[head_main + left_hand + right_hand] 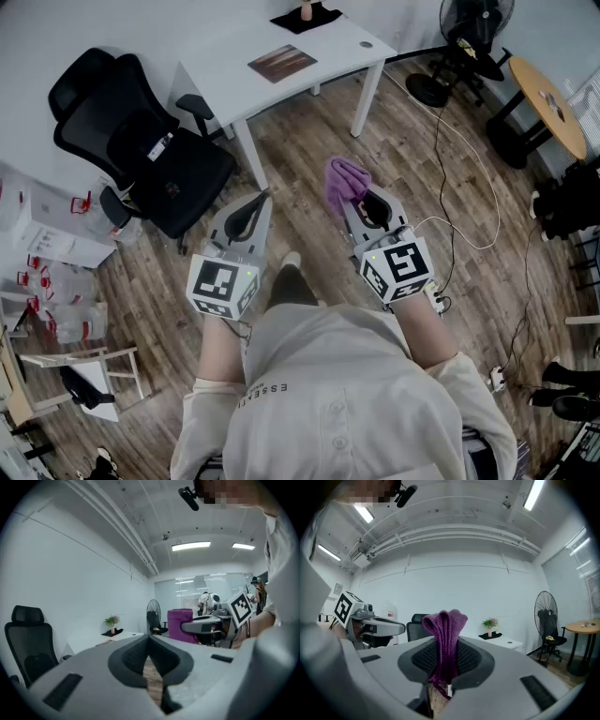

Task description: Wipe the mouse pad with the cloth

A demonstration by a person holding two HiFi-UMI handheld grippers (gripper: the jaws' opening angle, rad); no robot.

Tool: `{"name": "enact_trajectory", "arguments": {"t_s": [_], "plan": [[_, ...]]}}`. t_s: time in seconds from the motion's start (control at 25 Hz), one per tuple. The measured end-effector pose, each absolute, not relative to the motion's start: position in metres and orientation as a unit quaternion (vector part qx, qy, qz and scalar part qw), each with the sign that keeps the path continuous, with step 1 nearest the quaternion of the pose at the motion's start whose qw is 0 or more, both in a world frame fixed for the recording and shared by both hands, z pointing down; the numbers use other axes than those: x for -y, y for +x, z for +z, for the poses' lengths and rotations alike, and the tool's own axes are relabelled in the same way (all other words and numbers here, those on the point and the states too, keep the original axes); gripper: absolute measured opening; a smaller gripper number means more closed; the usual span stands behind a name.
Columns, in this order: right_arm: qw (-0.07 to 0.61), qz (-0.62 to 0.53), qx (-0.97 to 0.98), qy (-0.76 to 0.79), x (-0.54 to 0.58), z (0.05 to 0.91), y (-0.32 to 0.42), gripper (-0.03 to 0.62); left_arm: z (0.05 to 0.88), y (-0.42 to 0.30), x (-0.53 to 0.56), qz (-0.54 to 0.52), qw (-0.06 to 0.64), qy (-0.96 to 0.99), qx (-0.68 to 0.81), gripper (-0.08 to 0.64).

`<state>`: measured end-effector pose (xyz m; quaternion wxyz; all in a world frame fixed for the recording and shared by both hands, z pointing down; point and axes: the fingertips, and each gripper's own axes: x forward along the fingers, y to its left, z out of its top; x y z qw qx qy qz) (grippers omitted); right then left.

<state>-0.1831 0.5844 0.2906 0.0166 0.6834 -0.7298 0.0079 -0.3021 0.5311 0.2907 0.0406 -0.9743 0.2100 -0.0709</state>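
One thin pinch: right gripper (356, 202) nips the cloth (446, 630), left gripper (263, 199) pressed together, empty; wiping drag may tug it free.

The person's pale shirt (347, 408) bears letters starting "ESSE".

We see a wood-plank floor (300, 178), a white desk (225, 67) at the top and a black office chair (141, 150) at upper left. A fan (474, 21) and a round table (548, 94) stand at upper right.
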Motion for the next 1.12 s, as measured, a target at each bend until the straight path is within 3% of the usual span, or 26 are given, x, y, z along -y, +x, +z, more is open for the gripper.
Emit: {"name": "enact_trajectory", "arguments": {"t_s": [0.72,1.12], "plan": [[0.008,0.035,0.74,0.671,-0.577,0.309,-0.162,0.092,0.311,-0.277,-0.519,-0.09,0.02,-0.975,-0.205,0.003],[0.02,0.052,0.726,0.685,-0.491,0.325,-0.109,0.092,0.323,-0.236,-0.426,-0.092,0.009,-0.975,-0.202,0.003]]}}
